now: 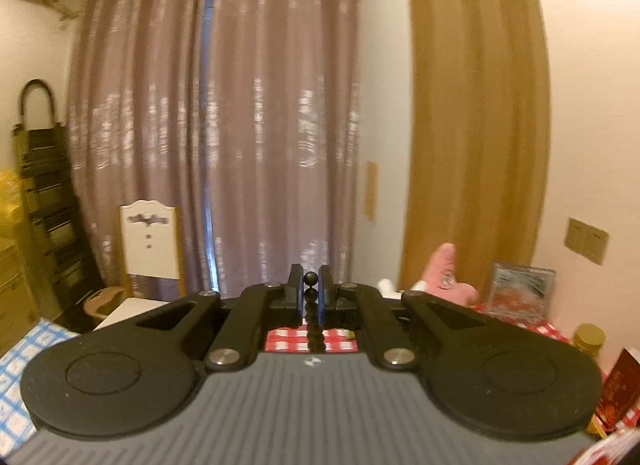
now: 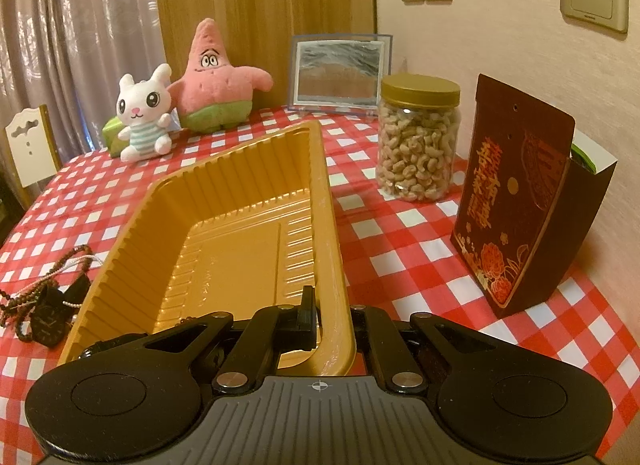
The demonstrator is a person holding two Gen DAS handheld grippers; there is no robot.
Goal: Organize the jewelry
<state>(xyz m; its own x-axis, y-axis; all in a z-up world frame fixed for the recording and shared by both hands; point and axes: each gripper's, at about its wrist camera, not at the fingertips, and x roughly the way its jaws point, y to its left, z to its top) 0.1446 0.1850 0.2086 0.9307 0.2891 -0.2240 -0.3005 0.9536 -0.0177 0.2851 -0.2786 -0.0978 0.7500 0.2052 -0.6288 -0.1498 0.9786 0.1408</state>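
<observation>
Up top, curtain (image 1: 216,125) fills most of the left wrist view, w/ a wood door (image 1: 476,113) to its right. Table (image 2: 400,233) under red-check cloth carries everything else. Gold tray (image 2: 224,233) sits mid-table, long axis running away from the right cam, nothing inside it that I can see.

Right gripper (image 2: 320,315) is at the tray's near right corner: one finger inside the tray, rim wall passing btwn the fingers; the other finger is hidden behind the rim, so can't tell if the jaws are pressed onto it.

Left gripper (image 1: 311,285) is raised off the table, jaws pinching a dark bead strand (image 1: 313,313) that hangs down btwn the fingers over the cloth.

Bag (image 2: 520,193), dark red w/ gold print, stands at right near the wall. Nut jar (image 2: 418,137) w/ gold lid is left of it. Frame (image 2: 340,71) at the back edge. Pink star plush (image 2: 216,81) and white bunny (image 2: 142,113) side by side, touching, at back left.

Jewelry pile (image 2: 40,293), beads, pearls and a black watch, lies on the cloth just left of the tray.
</observation>
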